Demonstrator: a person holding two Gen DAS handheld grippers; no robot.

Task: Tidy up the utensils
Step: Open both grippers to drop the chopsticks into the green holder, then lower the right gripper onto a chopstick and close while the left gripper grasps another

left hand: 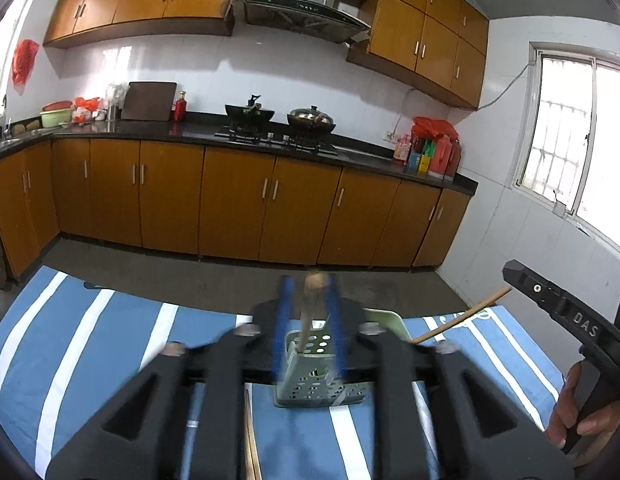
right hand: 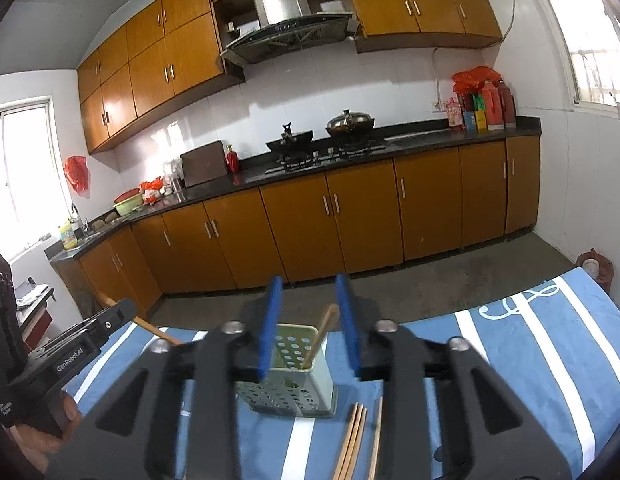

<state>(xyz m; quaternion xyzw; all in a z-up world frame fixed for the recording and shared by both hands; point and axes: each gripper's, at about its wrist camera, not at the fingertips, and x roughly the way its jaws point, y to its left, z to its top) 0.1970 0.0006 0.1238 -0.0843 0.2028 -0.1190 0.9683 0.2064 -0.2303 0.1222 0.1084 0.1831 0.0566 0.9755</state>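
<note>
A pale green perforated utensil holder [left hand: 310, 380] [right hand: 288, 384] stands on the blue striped cloth. My left gripper [left hand: 310, 282] hangs over it, open. A blurred wooden utensil [left hand: 308, 316] stands in the holder between the blue fingers [left hand: 284, 320] without pressing on either. My right gripper [right hand: 309, 280] is open above the same holder, and a wooden chopstick [right hand: 321, 338] leans inside it, clear of both pads. A further wooden stick [left hand: 461, 316] slants up beside the right gripper's body [left hand: 569, 312]. Another stick [right hand: 150, 328] shows by the left gripper's body [right hand: 90, 336]; what holds them is hidden.
Several loose chopsticks [right hand: 355, 440] lie on the cloth [right hand: 529, 360] in front of the holder, and more [left hand: 252, 452] show under the left gripper. A hand [left hand: 569, 416] grips the right handle. Kitchen cabinets [left hand: 238, 204] and a stove [left hand: 278, 136] stand beyond the table's far edge.
</note>
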